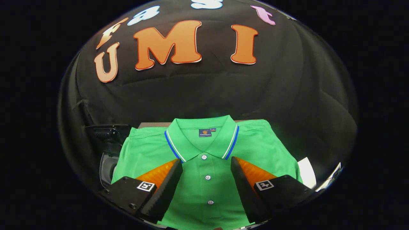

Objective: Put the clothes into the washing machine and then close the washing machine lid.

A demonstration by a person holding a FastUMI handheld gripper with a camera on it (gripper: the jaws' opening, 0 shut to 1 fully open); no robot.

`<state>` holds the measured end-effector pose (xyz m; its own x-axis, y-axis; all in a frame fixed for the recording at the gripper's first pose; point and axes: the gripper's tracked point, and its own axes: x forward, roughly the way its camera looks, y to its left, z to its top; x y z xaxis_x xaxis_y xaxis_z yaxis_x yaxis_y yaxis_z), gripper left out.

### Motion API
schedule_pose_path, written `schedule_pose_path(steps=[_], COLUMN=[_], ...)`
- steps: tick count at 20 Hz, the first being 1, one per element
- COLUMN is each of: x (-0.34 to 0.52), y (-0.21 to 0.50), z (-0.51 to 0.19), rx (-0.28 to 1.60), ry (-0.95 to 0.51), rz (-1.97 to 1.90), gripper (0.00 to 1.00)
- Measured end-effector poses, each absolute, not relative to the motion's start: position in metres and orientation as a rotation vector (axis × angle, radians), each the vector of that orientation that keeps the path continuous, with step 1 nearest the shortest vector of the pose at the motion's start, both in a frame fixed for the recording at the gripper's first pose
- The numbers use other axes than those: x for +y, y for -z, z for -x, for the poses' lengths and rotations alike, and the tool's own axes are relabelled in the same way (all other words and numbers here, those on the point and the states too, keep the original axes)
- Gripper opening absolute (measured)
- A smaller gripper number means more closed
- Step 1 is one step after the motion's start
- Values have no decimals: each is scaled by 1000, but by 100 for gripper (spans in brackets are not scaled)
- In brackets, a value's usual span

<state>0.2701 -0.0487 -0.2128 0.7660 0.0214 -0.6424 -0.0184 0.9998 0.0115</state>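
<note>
So the green polo shirt (207,159) is lying flat and face up on a table (153,125), collar pointing toward the black cloth wall (204,92). The collar has blue and white stripes along its edge, and three white buttons are running down the placket. The gripper (206,163) is hovering over the shirt with its jaws spread wide, not gripping anything. The placket and the lower buttons are sitting right between the two fingers, and the collar is lying just beyond the tips. Off past the shirt's sleeve, beside one finger, a dark rounded machine (107,159) is peeking out; can't tell if it's the washer. Something white (306,172) is poking out by the other sleeve.
</note>
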Motion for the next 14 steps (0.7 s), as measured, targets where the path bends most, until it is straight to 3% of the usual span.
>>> schedule_pose_path(steps=[14], x=[-42], y=[234], z=[-272], rx=[977], ry=[-37], rz=[-9], gripper=[100])
